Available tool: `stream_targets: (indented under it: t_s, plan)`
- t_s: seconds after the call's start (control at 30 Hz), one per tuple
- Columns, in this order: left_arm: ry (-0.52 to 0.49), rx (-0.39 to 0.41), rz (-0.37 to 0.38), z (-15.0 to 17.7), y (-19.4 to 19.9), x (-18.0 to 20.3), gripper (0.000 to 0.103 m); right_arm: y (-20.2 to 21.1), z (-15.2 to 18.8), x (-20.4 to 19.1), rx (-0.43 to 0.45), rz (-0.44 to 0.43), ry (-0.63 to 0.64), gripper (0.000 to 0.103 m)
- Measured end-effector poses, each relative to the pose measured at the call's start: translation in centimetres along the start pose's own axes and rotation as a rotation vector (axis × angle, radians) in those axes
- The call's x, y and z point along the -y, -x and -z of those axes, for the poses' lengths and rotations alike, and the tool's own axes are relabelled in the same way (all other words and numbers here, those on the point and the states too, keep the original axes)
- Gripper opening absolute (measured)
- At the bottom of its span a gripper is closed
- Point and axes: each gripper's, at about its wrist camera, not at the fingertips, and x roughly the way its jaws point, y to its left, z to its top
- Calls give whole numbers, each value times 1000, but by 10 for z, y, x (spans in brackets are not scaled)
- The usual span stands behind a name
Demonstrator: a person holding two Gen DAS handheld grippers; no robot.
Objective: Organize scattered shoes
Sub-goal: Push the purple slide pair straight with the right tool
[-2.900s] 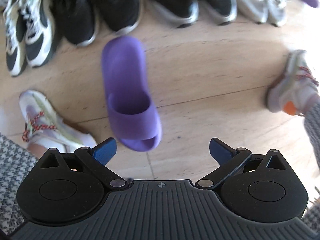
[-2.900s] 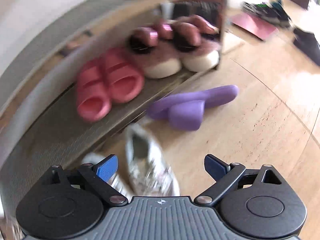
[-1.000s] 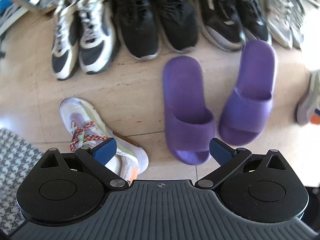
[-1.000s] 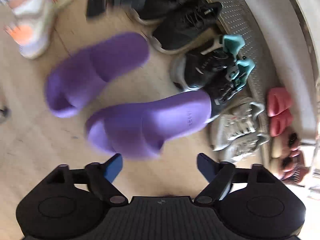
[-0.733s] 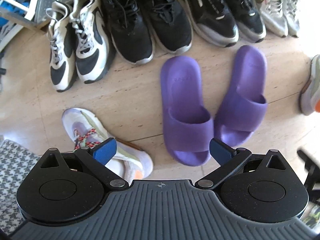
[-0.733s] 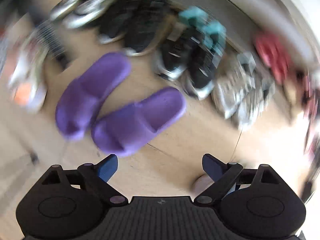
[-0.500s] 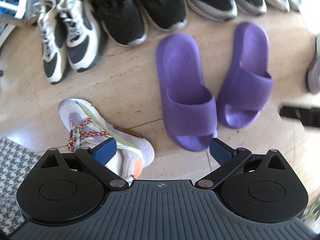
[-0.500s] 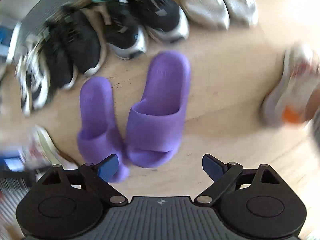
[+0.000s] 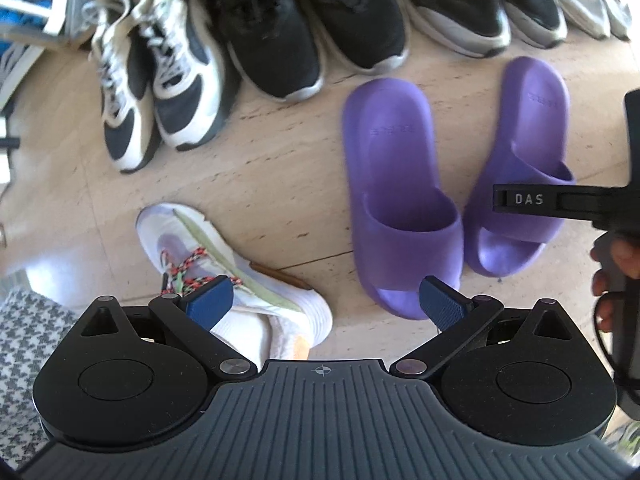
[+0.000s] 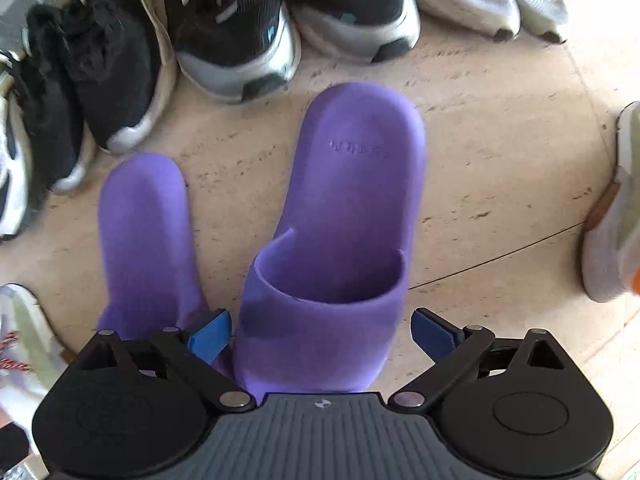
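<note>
Two purple slides side by side on the floor, both sets of jaws wide open.

We see our right gripper [image 10: 322,336], its jaws just opened further, straddling the toe of the right slide [image 10: 340,240] without pressing it. The left slide [image 9: 396,196] lies just beside it. Our left gripper [image 9: 324,300] hangs empty between that slide and a white sneaker [image 9: 236,276], before a row of shoes [image 9: 280,28].

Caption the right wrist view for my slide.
Open right claw straddling the toe strap of a purple foam slide sandal, its twin alongside, dark sneakers lined up behind on pale stone floor.
</note>
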Motion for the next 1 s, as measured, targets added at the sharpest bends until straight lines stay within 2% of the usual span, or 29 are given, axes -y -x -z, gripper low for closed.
stream_targets:
  t_s: [0.1,0.17,0.23,0.33,0.53,0.7,0.87,1.0]
  plan:
    - [17,-11,5,-1,-2,-4,101,-12,-1,-4,-21,17,32,101]
    - [14,-11,7,-2,-2,-3,101,-11,1,-7,-29,35,110,99]
    - [4,-4,10,-2,1,0,101,-11,7,-16,-48,88,246,98]
    - [-6,14,15,-2,6,5,101,-10,22,-21,-53,110,336,98]
    - [-13,12,17,3,5,7,101,-3,33,-38,-31,61,423,98]
    - [25,-10,1,3,-3,-3,101,1,29,-56,9,71,499,98]
    - [41,-3,13,1,-1,-7,101,-5,26,-67,18,118,582,98]
    - [33,5,29,0,2,-5,101,-12,22,-68,13,115,580,99]
